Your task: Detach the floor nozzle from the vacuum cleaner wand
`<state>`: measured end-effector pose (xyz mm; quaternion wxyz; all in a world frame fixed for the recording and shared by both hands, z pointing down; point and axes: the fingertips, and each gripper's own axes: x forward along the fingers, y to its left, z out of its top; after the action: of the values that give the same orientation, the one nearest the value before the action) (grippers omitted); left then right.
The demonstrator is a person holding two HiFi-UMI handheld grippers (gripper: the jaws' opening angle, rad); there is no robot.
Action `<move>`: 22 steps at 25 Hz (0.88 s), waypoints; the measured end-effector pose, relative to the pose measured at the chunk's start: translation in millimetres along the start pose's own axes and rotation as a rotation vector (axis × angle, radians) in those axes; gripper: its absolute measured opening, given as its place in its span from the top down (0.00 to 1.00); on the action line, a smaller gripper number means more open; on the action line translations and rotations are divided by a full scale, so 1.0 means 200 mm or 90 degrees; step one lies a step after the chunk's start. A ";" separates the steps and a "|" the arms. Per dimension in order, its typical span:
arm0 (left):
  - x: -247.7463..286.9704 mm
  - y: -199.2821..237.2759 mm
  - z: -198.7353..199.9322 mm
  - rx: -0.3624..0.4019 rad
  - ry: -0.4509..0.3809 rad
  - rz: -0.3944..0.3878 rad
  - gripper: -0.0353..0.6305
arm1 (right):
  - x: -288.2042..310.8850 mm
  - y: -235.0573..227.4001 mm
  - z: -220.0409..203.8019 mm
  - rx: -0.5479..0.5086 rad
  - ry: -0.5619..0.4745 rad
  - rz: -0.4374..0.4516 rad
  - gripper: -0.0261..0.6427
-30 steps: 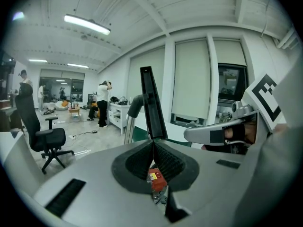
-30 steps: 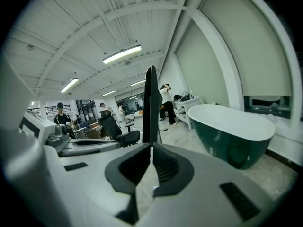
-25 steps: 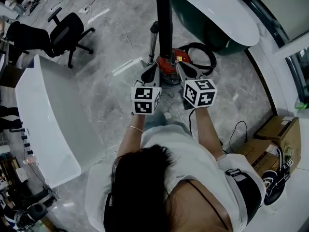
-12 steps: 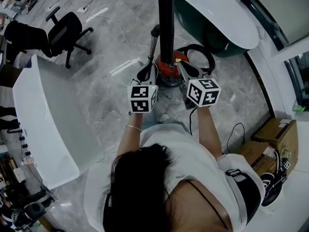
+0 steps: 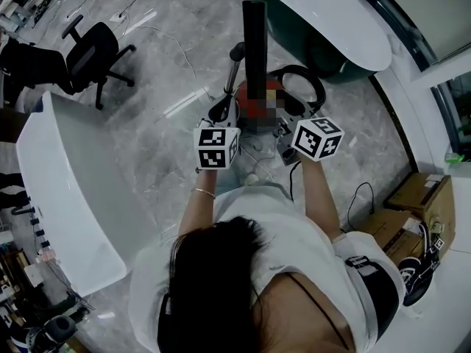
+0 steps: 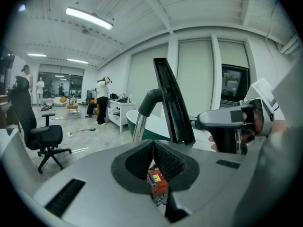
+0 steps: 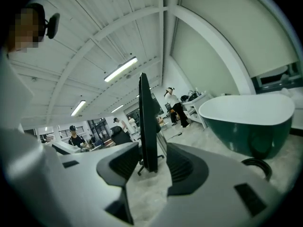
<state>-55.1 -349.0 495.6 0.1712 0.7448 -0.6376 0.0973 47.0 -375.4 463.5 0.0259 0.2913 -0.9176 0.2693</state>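
Note:
The black floor nozzle (image 5: 254,39) stands upright on its elbow joint above the metal wand (image 5: 233,72), which rises from the red vacuum body (image 5: 254,94). My left gripper (image 5: 224,111) is shut beside the wand's lower end with nothing between its pads; in the left gripper view its jaws (image 6: 153,145) meet, and wand (image 6: 139,124) and nozzle (image 6: 173,103) stand beyond them. My right gripper (image 5: 285,123) has just been opening. In the right gripper view the thin edge of the nozzle (image 7: 147,122) shows in the gap of the right gripper (image 7: 149,162), untouched by either pad.
A black hose (image 5: 303,79) coils right of the vacuum. A green-sided white bathtub (image 5: 324,20) lies behind, another white tub (image 5: 66,190) at left. An office chair (image 5: 92,54), cardboard boxes (image 5: 423,201) and floor cables (image 5: 360,197) surround me. People (image 6: 102,100) stand far off.
The right gripper's jaws have opened and its cube has shifted right, away from the vacuum. The left gripper has drifted slightly left and stays shut.

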 end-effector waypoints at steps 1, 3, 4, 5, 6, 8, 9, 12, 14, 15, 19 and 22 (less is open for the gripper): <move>0.01 0.01 0.00 0.002 0.002 -0.003 0.94 | 0.01 0.00 0.01 0.004 -0.007 0.002 0.69; 0.02 0.02 0.00 0.003 0.003 -0.007 0.94 | 0.02 0.00 0.01 0.000 -0.007 0.002 0.65; 0.02 0.03 0.00 0.002 0.004 -0.007 0.94 | 0.03 0.01 0.01 -0.005 -0.003 0.003 0.62; 0.03 0.04 0.00 -0.001 0.005 -0.006 0.94 | 0.05 0.01 0.01 -0.010 0.002 0.004 0.61; 0.03 0.05 -0.01 -0.002 0.006 -0.005 0.94 | 0.05 0.02 0.01 -0.016 0.004 0.005 0.60; 0.05 0.06 -0.01 -0.003 0.008 -0.006 0.94 | 0.07 0.03 0.02 -0.026 0.004 0.007 0.58; 0.06 0.06 -0.01 -0.003 0.008 -0.007 0.94 | 0.09 0.03 0.02 -0.029 0.005 0.009 0.57; 0.08 0.08 -0.01 -0.002 0.011 -0.013 0.94 | 0.13 0.04 0.04 -0.031 0.008 0.017 0.55; 0.09 0.09 -0.01 -0.003 0.010 -0.015 0.94 | 0.15 0.04 0.03 -0.030 0.008 0.019 0.55; 0.09 0.10 0.00 -0.004 0.009 -0.014 0.94 | 0.16 0.04 0.03 -0.031 0.011 0.020 0.55; 0.11 0.15 -0.01 -0.013 0.014 -0.010 0.94 | 0.21 0.05 0.01 -0.042 0.034 0.026 0.54; 0.14 0.16 -0.02 -0.015 0.018 -0.016 0.94 | 0.25 0.06 0.01 -0.052 0.043 0.034 0.53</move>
<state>-81.2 -376.4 513.1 0.1904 0.7489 -0.6270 0.0985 -1.3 -394.0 465.3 0.0612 0.2563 -0.9338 0.2420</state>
